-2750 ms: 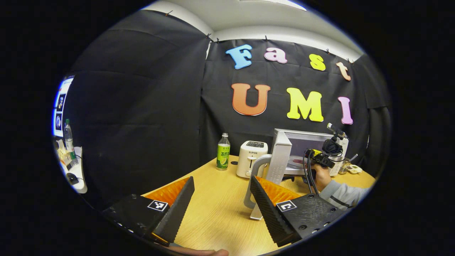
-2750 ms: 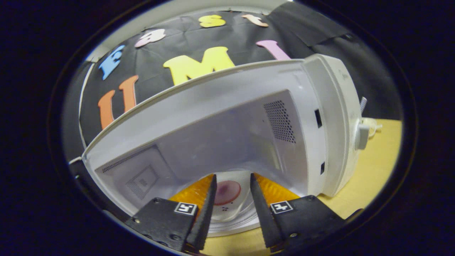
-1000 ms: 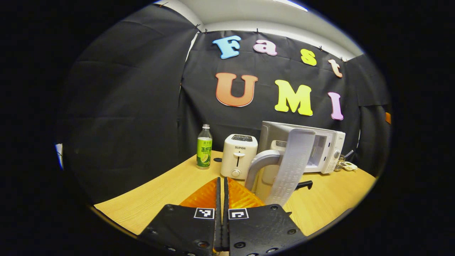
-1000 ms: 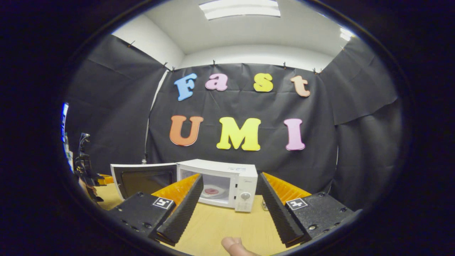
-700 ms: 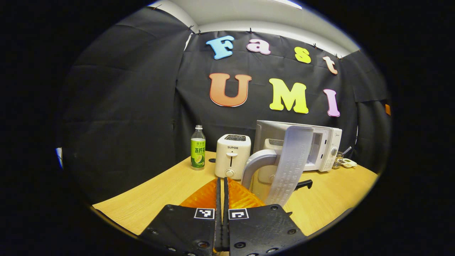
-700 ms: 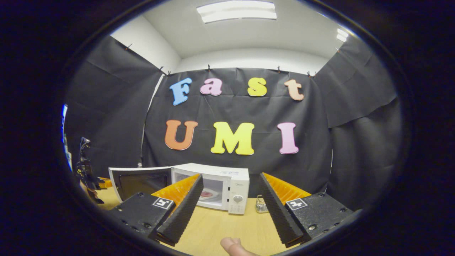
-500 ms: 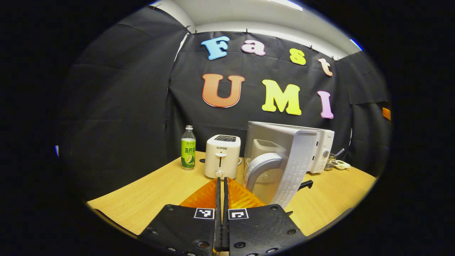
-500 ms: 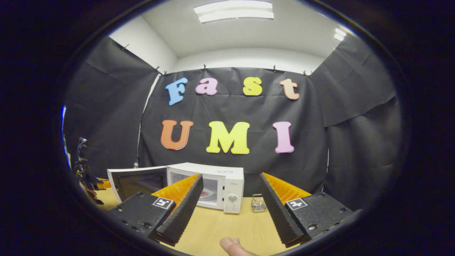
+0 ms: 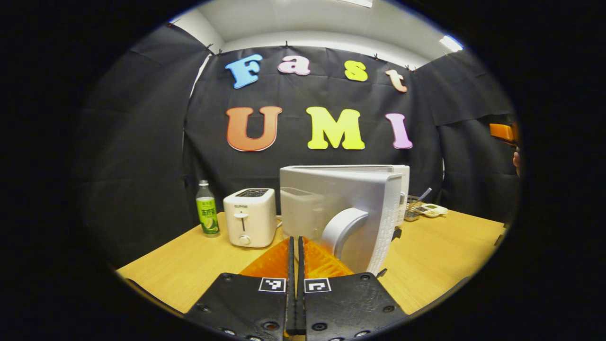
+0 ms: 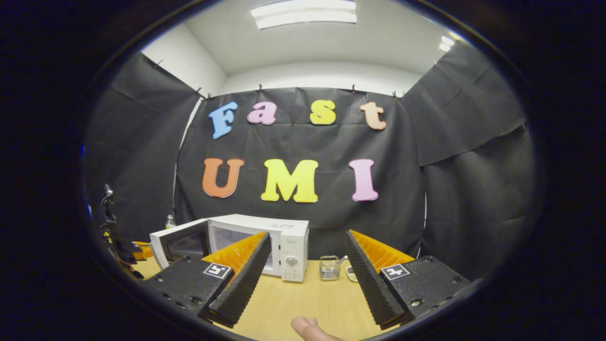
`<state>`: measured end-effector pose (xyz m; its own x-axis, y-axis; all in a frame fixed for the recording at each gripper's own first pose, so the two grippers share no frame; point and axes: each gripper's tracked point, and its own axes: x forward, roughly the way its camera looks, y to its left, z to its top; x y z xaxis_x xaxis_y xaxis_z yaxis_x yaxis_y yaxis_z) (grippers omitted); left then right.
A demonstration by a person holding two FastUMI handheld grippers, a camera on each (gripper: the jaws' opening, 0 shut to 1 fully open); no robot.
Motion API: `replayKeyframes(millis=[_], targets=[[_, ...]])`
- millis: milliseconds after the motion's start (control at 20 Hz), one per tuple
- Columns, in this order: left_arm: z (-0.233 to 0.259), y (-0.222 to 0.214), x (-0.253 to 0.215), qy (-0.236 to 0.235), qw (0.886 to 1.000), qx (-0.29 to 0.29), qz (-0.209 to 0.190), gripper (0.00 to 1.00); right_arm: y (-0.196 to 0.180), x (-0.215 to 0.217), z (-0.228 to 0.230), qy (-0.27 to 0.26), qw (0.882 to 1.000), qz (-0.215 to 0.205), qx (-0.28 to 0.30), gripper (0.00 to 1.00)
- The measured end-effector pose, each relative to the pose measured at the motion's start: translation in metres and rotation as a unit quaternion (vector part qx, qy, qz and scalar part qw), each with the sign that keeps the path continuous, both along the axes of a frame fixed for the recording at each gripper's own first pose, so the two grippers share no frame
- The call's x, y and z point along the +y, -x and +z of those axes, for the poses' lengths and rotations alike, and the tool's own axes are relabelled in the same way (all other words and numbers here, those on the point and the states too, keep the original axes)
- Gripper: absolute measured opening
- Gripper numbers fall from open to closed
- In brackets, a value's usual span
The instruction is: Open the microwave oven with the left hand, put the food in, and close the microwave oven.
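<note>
Wooden table point(image 9: 199, 255) carries the microwave point(image 10: 289, 237), its door point(image 9: 341, 208) half-closed. Left gripper point(image 9: 296, 246), fingers pressed together and empty, sits just before the handle point(image 9: 343, 227); contact is unclear. Right gripper point(image 10: 305, 258) gapes empty. Rigid hinged door should swing lightly; push its outer face near the handle.

On the counter point(image 9: 440, 246) stood one microwave point(image 9: 341, 208), one toaster point(image 9: 249, 217) at its 9 o'clock and one bottle point(image 9: 207, 215) farther that way. One small glass container point(image 10: 327, 267) sat at the microwave's 3 o'clock in the right gripper view. Two grippers were there, left gripper point(image 9: 296, 255) and right gripper point(image 10: 307, 265).
</note>
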<state>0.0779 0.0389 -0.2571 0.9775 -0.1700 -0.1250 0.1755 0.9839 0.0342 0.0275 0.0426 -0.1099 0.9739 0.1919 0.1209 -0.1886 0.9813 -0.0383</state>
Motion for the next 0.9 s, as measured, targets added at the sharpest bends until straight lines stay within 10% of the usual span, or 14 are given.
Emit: replayKeyframes(millis=[900], targets=[[-0.016, -0.097, -0.141, 0.036, 0.988, 0.007, -0.147, 0.00, -0.024, -0.039, 0.006, -0.008, 1.000, 0.008, -0.008, 1.00]])
